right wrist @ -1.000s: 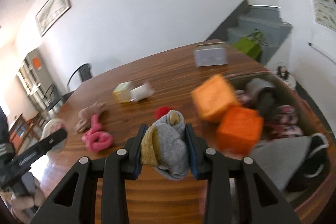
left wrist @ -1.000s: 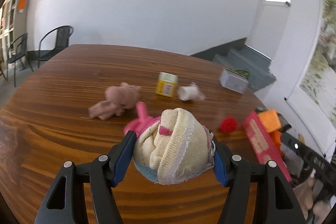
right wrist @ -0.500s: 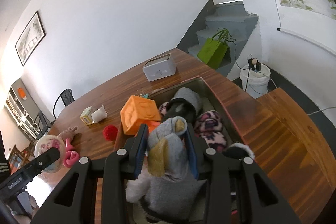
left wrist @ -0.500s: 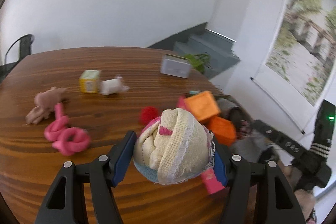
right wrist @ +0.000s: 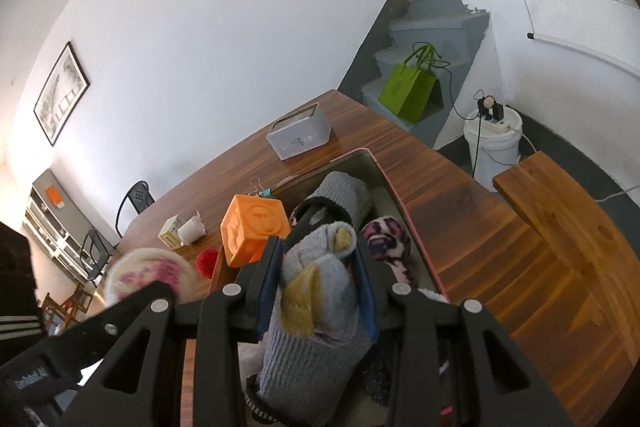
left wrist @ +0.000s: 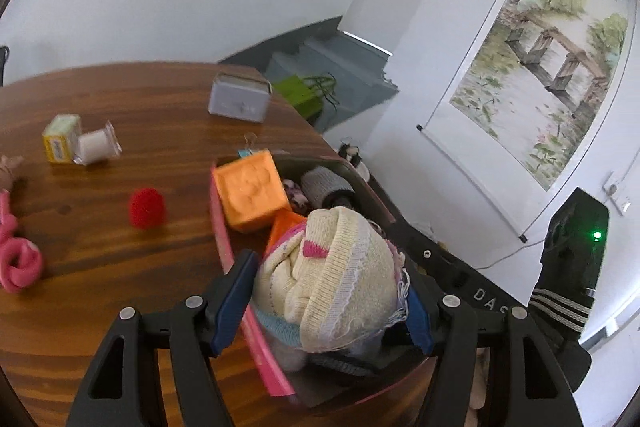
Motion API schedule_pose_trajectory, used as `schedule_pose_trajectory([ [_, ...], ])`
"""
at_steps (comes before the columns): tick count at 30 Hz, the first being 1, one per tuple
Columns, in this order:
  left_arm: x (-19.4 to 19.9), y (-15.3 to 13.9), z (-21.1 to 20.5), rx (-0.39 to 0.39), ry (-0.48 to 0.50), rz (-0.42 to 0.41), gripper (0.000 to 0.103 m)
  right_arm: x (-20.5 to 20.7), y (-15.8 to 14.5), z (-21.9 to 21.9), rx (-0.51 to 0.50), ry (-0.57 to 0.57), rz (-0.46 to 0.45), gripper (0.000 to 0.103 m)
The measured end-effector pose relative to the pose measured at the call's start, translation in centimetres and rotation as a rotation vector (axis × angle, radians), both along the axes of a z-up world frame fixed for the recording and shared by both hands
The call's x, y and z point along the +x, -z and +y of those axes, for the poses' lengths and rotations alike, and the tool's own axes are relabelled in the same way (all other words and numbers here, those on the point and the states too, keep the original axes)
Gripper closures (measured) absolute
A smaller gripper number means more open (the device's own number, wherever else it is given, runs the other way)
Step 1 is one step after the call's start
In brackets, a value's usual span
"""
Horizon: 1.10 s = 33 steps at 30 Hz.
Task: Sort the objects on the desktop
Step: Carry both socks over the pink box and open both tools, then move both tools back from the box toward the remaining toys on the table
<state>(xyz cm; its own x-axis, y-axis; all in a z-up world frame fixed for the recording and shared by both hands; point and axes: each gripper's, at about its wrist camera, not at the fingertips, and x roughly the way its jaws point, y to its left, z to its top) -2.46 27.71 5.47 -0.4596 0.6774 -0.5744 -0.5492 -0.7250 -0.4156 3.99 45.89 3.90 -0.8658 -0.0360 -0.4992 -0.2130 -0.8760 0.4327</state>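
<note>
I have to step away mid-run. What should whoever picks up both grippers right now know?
Left gripper: shut on a cream sock bundle, over the bin.
Right gripper: shut on a grey sock bundle, over the bin too.
In the bin: orange cubes, rolled socks.
Left on the table: red ball, pink loop toy, yellow box, white roll.
Next, probably: release both bundles.
</note>
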Motion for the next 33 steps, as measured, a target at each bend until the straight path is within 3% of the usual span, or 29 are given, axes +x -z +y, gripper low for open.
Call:
schedule_pose_trajectory([
  [7,-0.3,0.7,0.0,0.015,0.01,-0.031,0.033,0.4,-0.1,0.2,-0.011,0.005,0.01,0.065],
  [9,-0.2,0.7,-0.2,0.035,0.014,-0.037,0.023,0.4,-0.1,0.2,-0.011,0.008,0.011,0.065],
  [12,0.1,0.2,-0.3,0.065,0.029,-0.021,0.02,0.3,0.0,0.3,-0.01,0.012,0.011,0.065],
  [17,0.7,-0.4,-0.3,0.041,0.029,0.029,0.02,0.2,0.0,0.4,-0.01,0.018,0.008,0.065],
  [25,-0.1,0.5,-3.2,0.039,-0.058,0.009,0.02,1.3,-0.4,1.4,-0.025,0.082,0.053,0.065],
  [33,-0.5,1.5,-6.4,0.008,-0.152,0.02,0.02,1.6,-0.5,1.5,0.022,0.157,0.044,0.065],
])
